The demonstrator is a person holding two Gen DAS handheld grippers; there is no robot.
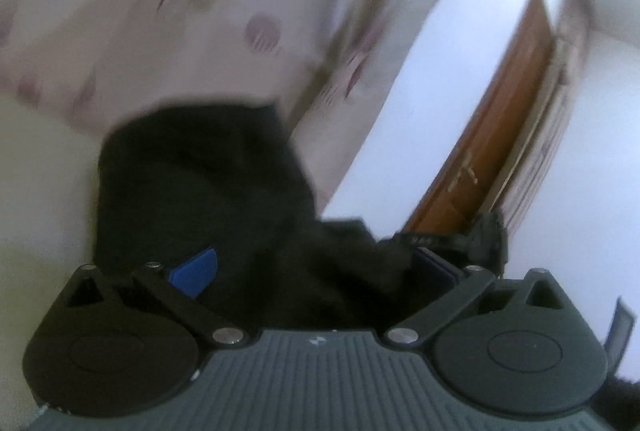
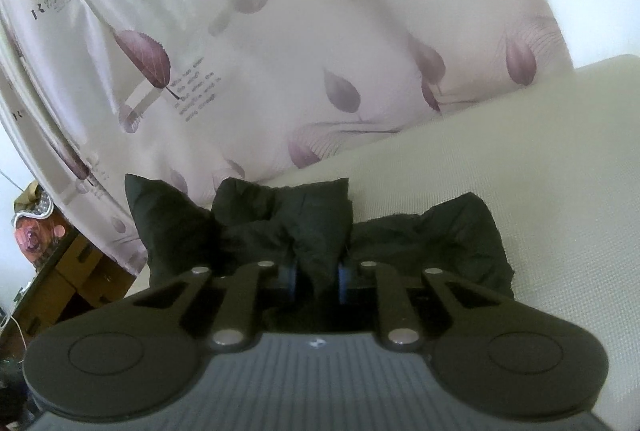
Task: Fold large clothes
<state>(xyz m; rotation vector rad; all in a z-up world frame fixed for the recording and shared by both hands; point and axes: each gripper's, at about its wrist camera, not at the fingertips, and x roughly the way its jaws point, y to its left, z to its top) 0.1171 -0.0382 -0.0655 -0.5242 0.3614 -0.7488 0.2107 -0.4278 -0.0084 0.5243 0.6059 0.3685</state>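
A black garment fills the space between the fingers of my left gripper. The jaws stand wide apart, with a blue pad showing on the left finger. The view is blurred and tilted. In the right wrist view my right gripper is shut on a bunched fold of the same black garment, pinched between its blue pads. The rest of the cloth lies crumpled on a cream surface.
A pale curtain with purple leaf prints hangs behind the cream surface. A brown wooden door and white wall show to the right in the left wrist view. Cardboard boxes and clutter stand at the lower left.
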